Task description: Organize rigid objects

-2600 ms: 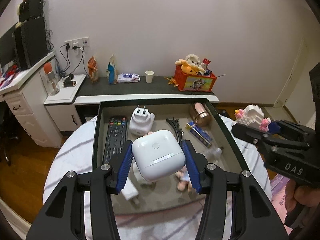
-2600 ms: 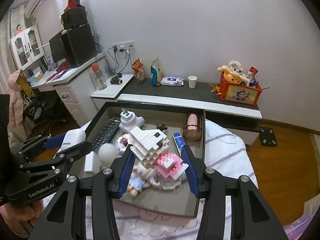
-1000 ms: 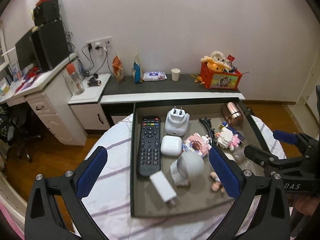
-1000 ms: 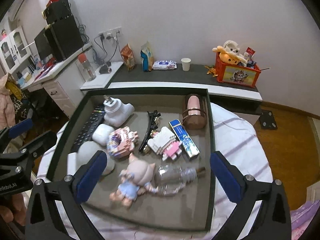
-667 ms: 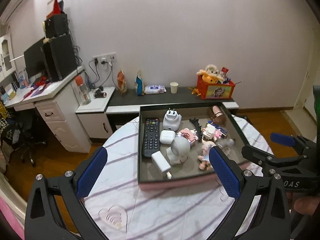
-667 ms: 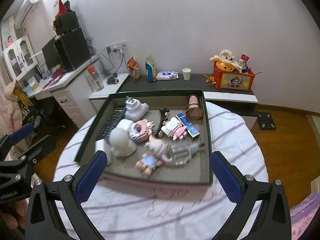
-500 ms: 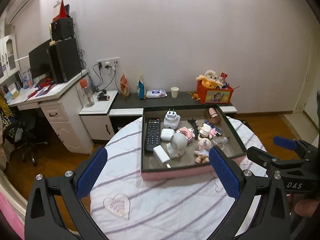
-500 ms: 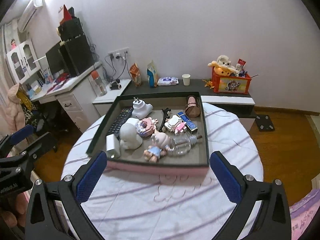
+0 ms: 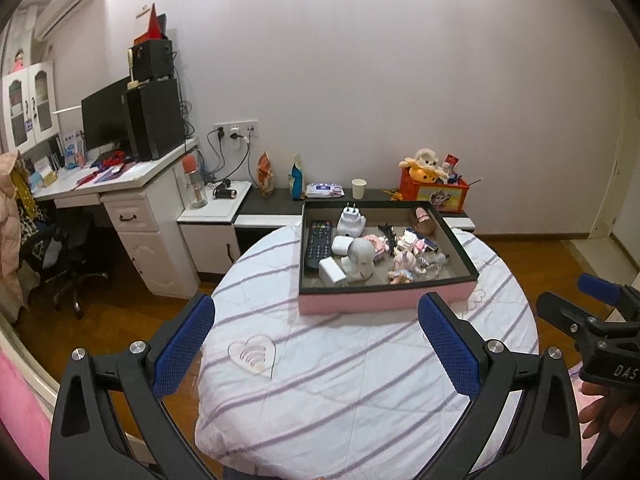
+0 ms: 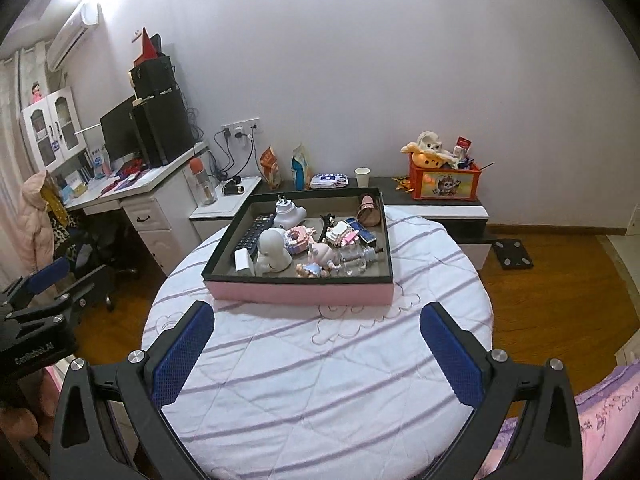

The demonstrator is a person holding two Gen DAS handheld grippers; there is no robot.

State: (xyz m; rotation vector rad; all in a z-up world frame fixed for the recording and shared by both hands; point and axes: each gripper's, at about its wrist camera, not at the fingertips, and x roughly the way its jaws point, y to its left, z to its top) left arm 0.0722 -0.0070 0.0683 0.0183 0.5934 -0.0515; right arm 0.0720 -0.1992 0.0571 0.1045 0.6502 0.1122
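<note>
With both sets of tongs held wide apart and empty, I judged the sorting finished. My left gripper (image 9: 316,334) and right gripper (image 10: 316,344) hung over the white quilted tablecloth with lilac stripes (image 10: 320,368), well short of the shallow pink-walled, black-rimmed tray (image 10: 298,294) ahead. Retreat should run level, jaws kept open, clear of its rim. Inside lay hard plastics: a black slab remote control (image 9: 318,244), a glossy white rounded robot figure (image 10: 272,254), a clear glass bottle (image 10: 354,260).

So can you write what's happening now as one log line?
left gripper: open, empty | right gripper: open, empty | tray: full, on table
</note>
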